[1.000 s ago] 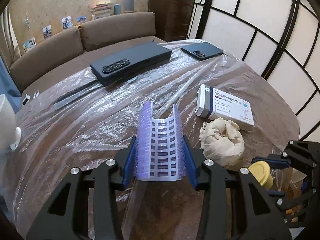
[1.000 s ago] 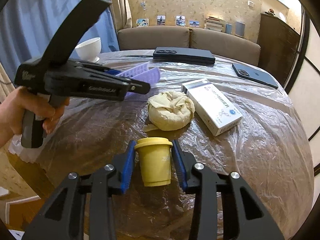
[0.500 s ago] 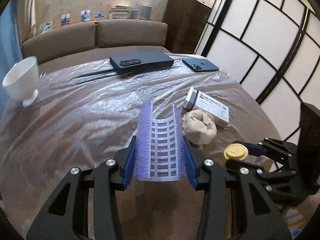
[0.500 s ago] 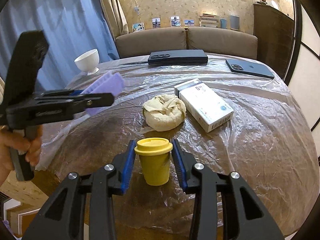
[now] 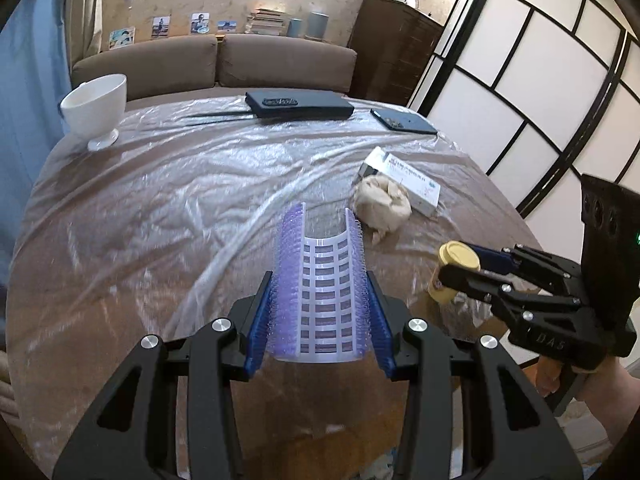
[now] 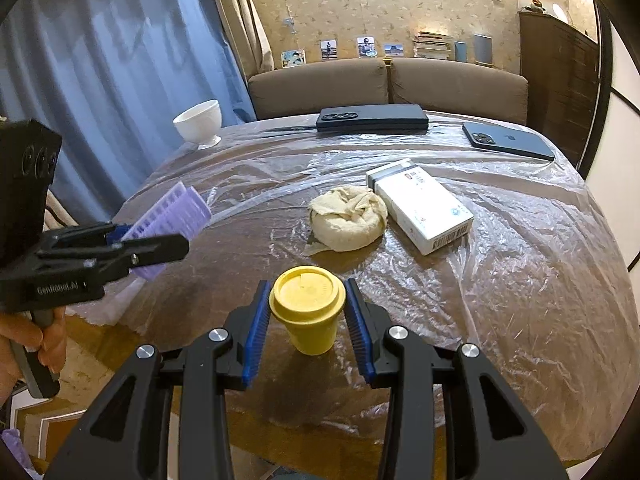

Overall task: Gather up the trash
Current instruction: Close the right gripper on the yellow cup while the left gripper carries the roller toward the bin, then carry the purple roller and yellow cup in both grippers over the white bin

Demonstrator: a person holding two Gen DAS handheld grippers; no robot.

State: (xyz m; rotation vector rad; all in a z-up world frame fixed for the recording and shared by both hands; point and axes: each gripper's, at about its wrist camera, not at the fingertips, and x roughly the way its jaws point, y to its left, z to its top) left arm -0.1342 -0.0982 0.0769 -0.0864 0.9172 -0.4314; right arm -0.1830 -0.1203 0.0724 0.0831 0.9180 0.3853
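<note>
Holding a curved purple bristled plastic sheet with a white gridded backing (image 5: pixel 320 300), the left gripper (image 5: pixel 320 312) has its blue pads pressed against both long edges, clear above the near rim of the round table under crinkled clear plastic film (image 5: pixel 160 208). The right gripper (image 6: pixel 306 320) is clamped on a small yellow lidded paper cup (image 6: pixel 307 304), raised off the near edge of the table. A crumpled beige paper wad (image 6: pixel 347 224) lies mid-table, touching a white cardboard medicine box (image 6: pixel 420 204). At the far rim sit a long black case (image 6: pixel 372 118) and a dark blue phone (image 6: pixel 508 140); a white footed ceramic bowl (image 5: pixel 96 110) stands at the far left edge. Open film stretches between the bowl and the wad. Each gripper is well apart from the other, with free space between them over the near edge.
</note>
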